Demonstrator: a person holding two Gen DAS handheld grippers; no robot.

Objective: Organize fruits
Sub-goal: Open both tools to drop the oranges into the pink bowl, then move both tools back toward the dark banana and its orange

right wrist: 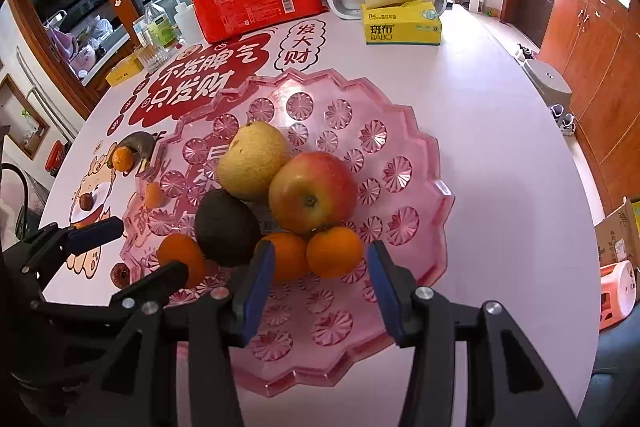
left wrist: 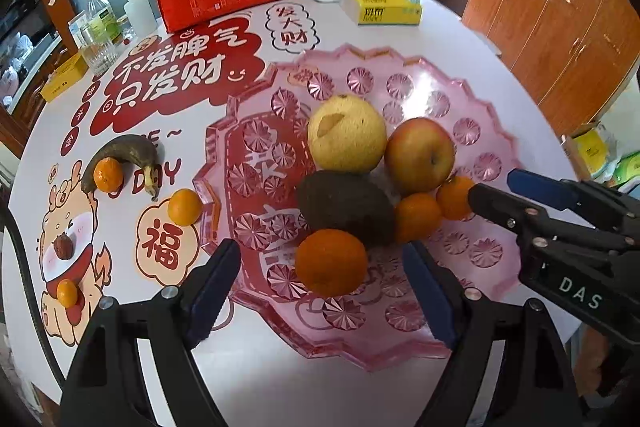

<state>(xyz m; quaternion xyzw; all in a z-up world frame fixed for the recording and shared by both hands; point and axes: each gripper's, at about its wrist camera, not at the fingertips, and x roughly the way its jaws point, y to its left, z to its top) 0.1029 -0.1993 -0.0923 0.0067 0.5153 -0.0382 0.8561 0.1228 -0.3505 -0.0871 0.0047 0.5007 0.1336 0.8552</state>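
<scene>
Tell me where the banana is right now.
The banana lies on the table, outside the pink tray to its left in the left wrist view, with a small orange resting against its inner curve.

- My left gripper [left wrist: 320,291]: black plastic arms, blue ridged finger pads [left wrist: 210,291], silver screws.
- My right gripper [right wrist: 320,291]: the same build, with white "DAS" lettering on its side.

Table [left wrist: 460,27]: pink tray [left wrist: 400,351], banana [left wrist: 132,147], tissue box [left wrist: 382,7].
</scene>
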